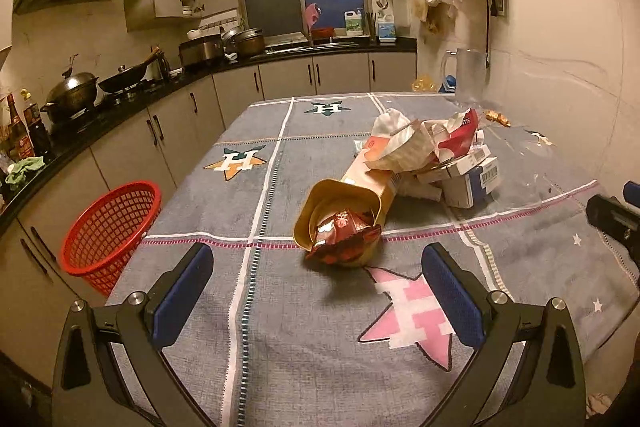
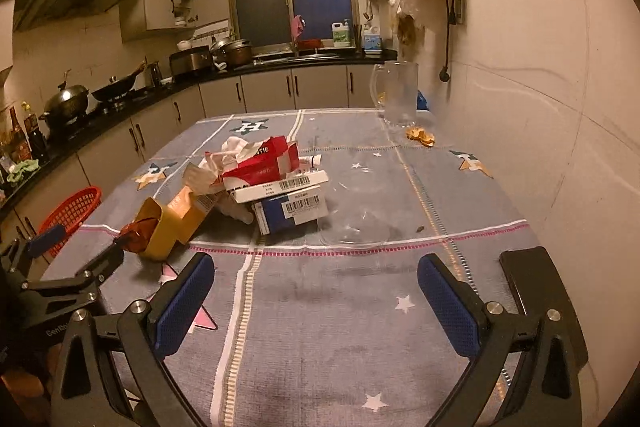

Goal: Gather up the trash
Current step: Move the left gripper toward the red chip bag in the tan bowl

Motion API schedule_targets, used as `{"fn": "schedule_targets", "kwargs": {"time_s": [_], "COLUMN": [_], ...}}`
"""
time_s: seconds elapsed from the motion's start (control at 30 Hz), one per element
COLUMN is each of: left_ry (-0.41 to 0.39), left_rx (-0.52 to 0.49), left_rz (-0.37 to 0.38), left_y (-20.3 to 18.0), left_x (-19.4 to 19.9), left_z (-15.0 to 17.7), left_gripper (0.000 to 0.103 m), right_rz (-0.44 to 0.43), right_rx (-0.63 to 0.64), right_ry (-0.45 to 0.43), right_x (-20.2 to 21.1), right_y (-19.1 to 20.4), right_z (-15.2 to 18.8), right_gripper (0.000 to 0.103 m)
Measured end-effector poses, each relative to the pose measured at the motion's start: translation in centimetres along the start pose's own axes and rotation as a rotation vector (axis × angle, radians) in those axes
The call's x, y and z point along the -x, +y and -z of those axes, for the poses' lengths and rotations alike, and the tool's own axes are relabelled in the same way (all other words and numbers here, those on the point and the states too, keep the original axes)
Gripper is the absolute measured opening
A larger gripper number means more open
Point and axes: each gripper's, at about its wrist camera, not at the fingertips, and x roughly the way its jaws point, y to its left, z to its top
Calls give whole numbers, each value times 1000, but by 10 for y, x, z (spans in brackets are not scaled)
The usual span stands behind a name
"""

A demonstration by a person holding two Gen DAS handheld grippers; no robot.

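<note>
One red basket (image 1: pixel 110 233) stands on the floor at the far left, just beside the table (image 1: pixel 280 327) edge and empty as far as can be seen. The left gripper (image 1: pixel 318 281) hovers over the near part of the grey star-patterned cloth with its two blue-padded fingers (image 1: pixel 182 291) spread wide, holding nothing. Just beyond it lies one yellow carton (image 1: pixel 352 203) on its side, its open mouth towards the gripper, with one crumpled red wrapper (image 1: pixel 344 237) stuffed in the opening. Behind the carton sits a heap of trash: crumpled white paper (image 1: pixel 400 143), one torn red box (image 2: pixel 264 163), one flat white box (image 2: pixel 280 187) and one blue and white box (image 2: pixel 292 213) beneath it. To the right of the heap lies one clear plastic lid (image 2: pixel 354 233). The right gripper (image 2: pixel 316 301) hangs released and empty over the near cloth. Far right stand one glass pitcher (image 2: pixel 398 93) and a few orange peels (image 2: pixel 420 137).
</note>
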Motion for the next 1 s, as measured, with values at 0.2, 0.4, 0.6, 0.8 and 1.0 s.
{"fn": "schedule_targets", "kwargs": {"time_s": [0.2, 0.4, 0.6, 0.8, 1.0], "left_ry": [9, 22, 28, 29, 37], "left_rx": [1, 1, 6, 3, 14], "left_rz": [-5, -9, -14, -15, -14], "left_y": [0, 1, 2, 2, 5], "left_x": [-4, -8, -9, -9, -11], "left_z": [3, 3, 4, 4, 5], "left_gripper": [103, 103, 103, 103, 103], "right_rz": [-15, -17, -18, -18, -9], "right_rx": [7, -1, -5, -14, -15], "right_ry": [17, 38, 50, 60, 70], "right_x": [-5, -11, -13, -15, -18], "right_y": [4, 4, 4, 2, 2], "right_z": [1, 3, 4, 5, 6], "right_gripper": [103, 103, 103, 103, 103]}}
